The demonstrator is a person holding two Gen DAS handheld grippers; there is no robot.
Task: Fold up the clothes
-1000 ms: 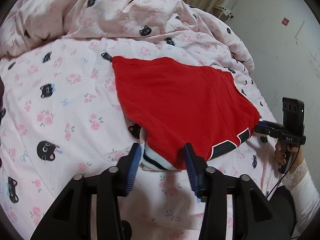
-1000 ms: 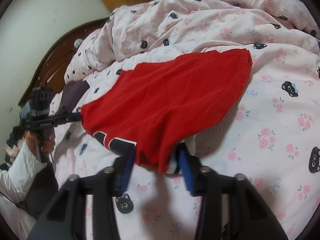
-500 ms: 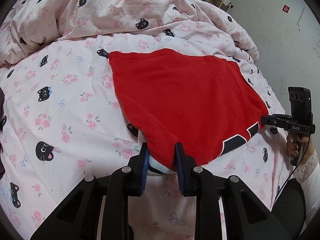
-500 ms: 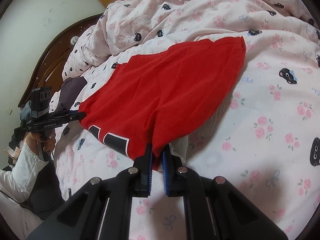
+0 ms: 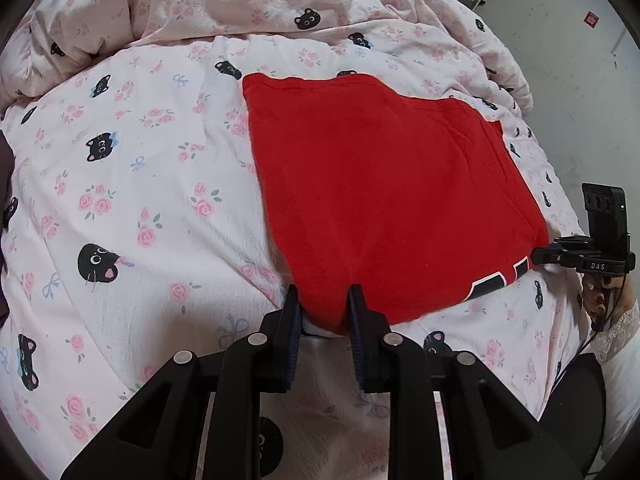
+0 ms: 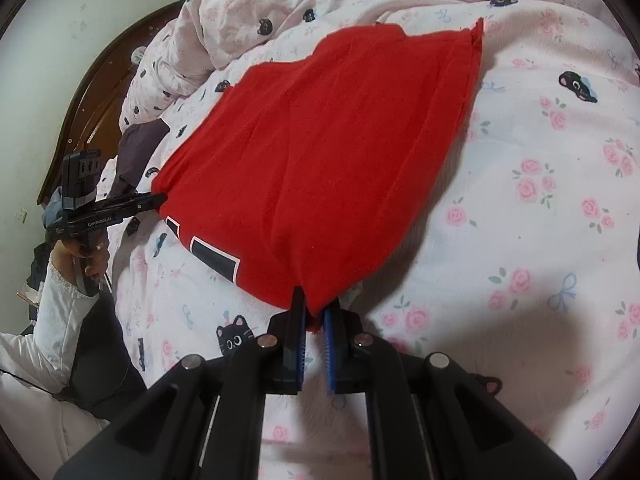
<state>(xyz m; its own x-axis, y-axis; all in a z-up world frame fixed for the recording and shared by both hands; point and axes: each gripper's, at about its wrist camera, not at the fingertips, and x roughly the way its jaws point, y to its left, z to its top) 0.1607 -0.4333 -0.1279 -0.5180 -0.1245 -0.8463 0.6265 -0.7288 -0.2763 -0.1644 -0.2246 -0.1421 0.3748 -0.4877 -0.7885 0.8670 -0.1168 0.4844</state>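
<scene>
A red garment (image 5: pixel 384 200) with black-and-white lettering near one edge lies spread on the pink cat-print bedding (image 5: pixel 140 200). In the left wrist view my left gripper (image 5: pixel 323 300) pinches its near corner, a thick bunch of red cloth with a white ribbed edge; the jaws are opening slightly, with the cloth still pressed between the pads. The right gripper (image 5: pixel 560 254) holds the garment's far right corner there. In the right wrist view my right gripper (image 6: pixel 316 304) is shut on the near corner of the red garment (image 6: pixel 328 152), and the left gripper (image 6: pixel 156 200) grips the opposite corner.
A bunched duvet (image 5: pixel 280 4) is heaped along the far side of the bed. A dark purple cloth (image 6: pixel 140 140) lies by the wooden headboard (image 6: pixel 92 96). A hand in a white lace-cuffed sleeve (image 6: pixel 60 292) holds the left gripper at the bed's edge. A grey wall (image 5: pixel 580 80) stands to the right.
Both grippers closed from open onto the garment's near corners. The red garment now lies flatter and more stretched between them.
</scene>
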